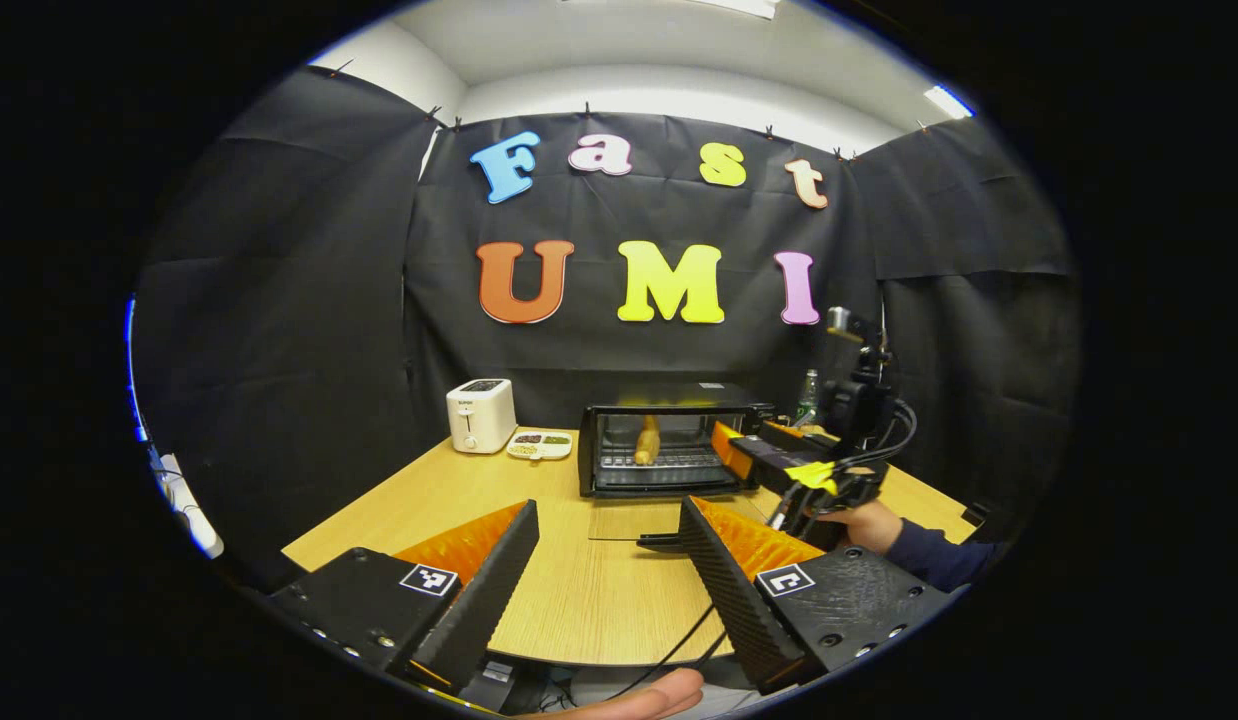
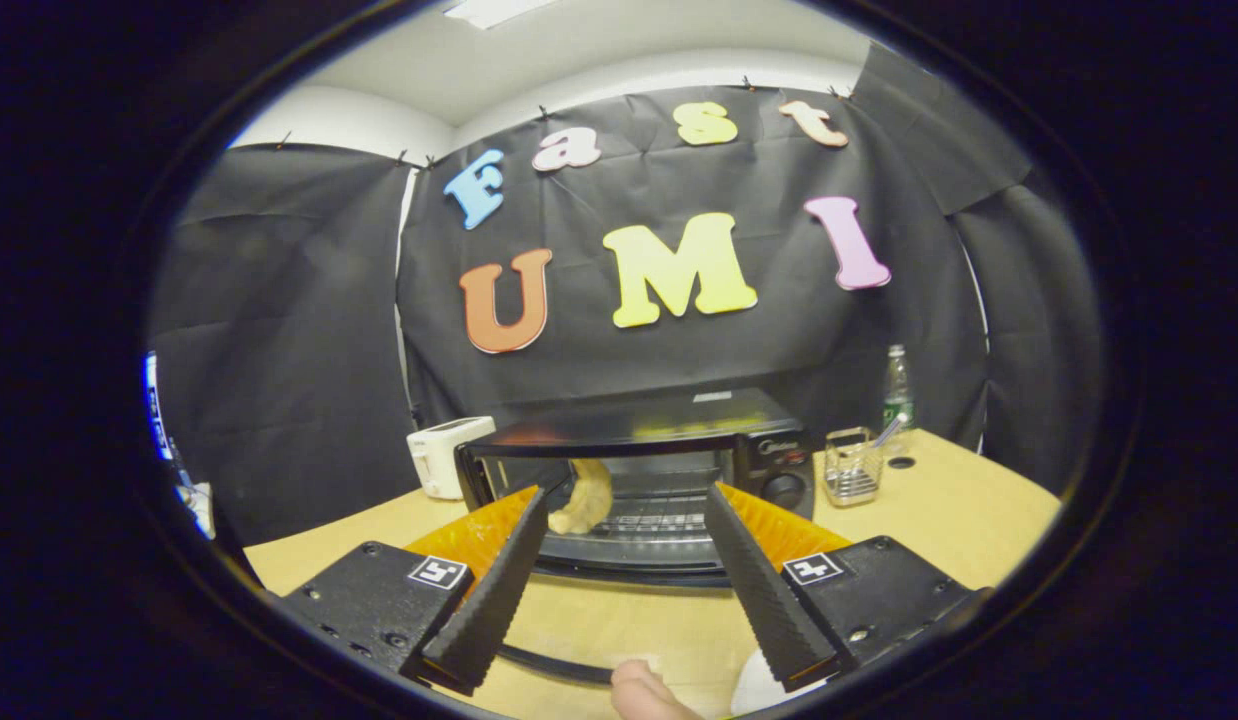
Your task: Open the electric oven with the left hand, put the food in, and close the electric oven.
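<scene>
The black electric oven [image 1: 669,405] stands at the back of the wooden table with its glass door [image 1: 629,520] folded down flat. A long golden piece of food [image 1: 647,440] lies on the rack inside, also visible as the food [image 2: 584,500] in the right gripper view. My left gripper [image 1: 607,520] is open and empty, short of the door's handle [image 1: 659,541]. My right gripper [image 2: 624,495] is open and empty, pointing into the oven [image 2: 679,420] mouth above the lowered door's handle [image 2: 549,662]. The left gripper view shows that right gripper [image 1: 731,455] at the oven's right front, held by a hand [image 1: 864,525].
A white toaster [image 1: 481,415] and a small dish of snacks [image 1: 540,443] sit left of the oven. A bottle [image 2: 896,385] and a clear holder [image 2: 852,465] stand to its right. Black cloth walls the booth. A thumb [image 2: 644,690] shows at the bottom edge.
</scene>
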Demonstrator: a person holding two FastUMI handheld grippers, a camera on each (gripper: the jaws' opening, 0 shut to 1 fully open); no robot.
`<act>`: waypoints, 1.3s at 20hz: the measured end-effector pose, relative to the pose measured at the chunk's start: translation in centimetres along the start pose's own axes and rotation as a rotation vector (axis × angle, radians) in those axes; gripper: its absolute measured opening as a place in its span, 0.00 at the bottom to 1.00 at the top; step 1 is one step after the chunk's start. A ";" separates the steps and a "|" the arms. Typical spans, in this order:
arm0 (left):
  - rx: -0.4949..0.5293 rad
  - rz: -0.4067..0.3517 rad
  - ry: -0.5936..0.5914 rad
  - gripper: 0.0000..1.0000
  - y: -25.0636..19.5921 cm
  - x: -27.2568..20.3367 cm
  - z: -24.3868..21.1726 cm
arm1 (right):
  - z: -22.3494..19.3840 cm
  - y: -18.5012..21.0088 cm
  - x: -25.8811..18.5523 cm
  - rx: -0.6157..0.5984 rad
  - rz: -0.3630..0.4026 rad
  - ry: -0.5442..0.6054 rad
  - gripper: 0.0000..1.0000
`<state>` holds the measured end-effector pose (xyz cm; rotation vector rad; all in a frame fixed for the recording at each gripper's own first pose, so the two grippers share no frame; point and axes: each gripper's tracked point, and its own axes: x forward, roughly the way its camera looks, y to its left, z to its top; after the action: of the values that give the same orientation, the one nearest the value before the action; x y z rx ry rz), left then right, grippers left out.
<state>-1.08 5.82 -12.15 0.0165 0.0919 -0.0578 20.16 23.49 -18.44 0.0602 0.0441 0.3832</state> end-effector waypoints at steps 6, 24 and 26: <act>-0.050 -0.136 0.066 0.93 -4.3 3.6 -2.7 | 5.5 -1.5 -10.3 -0.032 -0.039 -0.055 0.96; -0.064 -0.120 0.480 0.93 -9.3 16.1 -21.3 | 12.0 -10.0 -27.9 -0.074 -0.085 -0.223 0.96; -0.033 -0.124 0.473 0.94 -9.6 17.0 -21.0 | 11.8 -11.5 -28.5 -0.068 -0.104 -0.236 0.98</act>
<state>13.38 -4.37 -34.75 -0.0085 0.5667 -0.1758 -1.34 1.54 -6.51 0.0350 -0.1981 0.2711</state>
